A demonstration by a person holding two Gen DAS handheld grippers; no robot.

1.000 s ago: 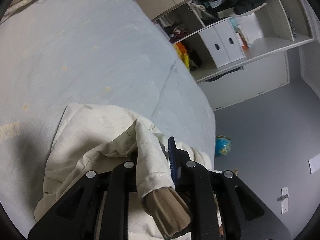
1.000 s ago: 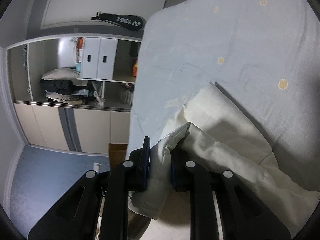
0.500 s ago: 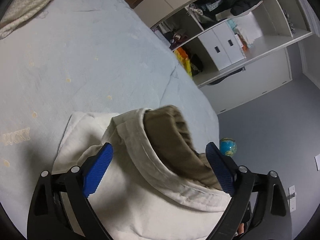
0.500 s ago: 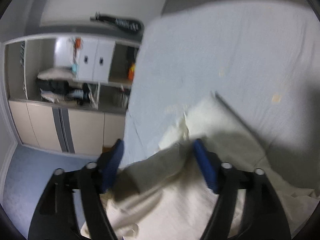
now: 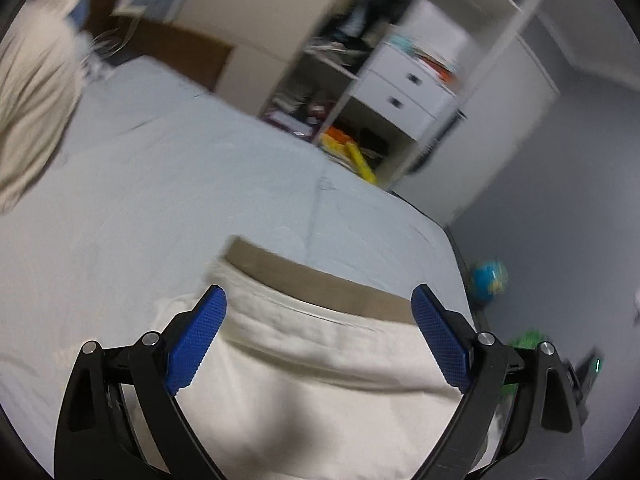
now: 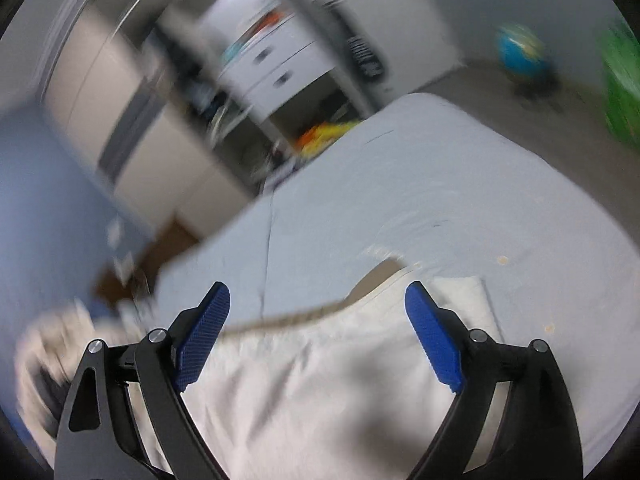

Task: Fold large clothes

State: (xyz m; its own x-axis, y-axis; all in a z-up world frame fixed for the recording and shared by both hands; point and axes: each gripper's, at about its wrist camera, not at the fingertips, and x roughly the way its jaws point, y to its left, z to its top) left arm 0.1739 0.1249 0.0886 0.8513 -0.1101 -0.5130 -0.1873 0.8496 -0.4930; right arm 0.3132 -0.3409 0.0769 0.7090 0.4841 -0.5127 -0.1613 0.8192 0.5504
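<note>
Pale blue bedding covers the bed [image 5: 160, 208] in the left wrist view, with an open wardrobe [image 5: 384, 92] of white drawers and cluttered shelves behind it and a globe [image 5: 486, 278] on the floor at the right. On the near part of the bed lies the cream garment [image 5: 320, 380], its brown band [image 5: 320, 280] running across its far edge. The left gripper [image 5: 319, 308] has its blue-padded fingers [image 5: 196, 340] spread wide and released, standing above the cloth without pinching it.

From the right wrist view (badly smeared) the same bed [image 6: 480, 184], wardrobe [image 6: 276, 72] and globe [image 6: 520, 56] appear. The cream garment [image 6: 328, 380] lies flat below the right gripper [image 6: 318, 308], whose fingers [image 6: 434, 344] are opening, with nothing clamped between them.
</note>
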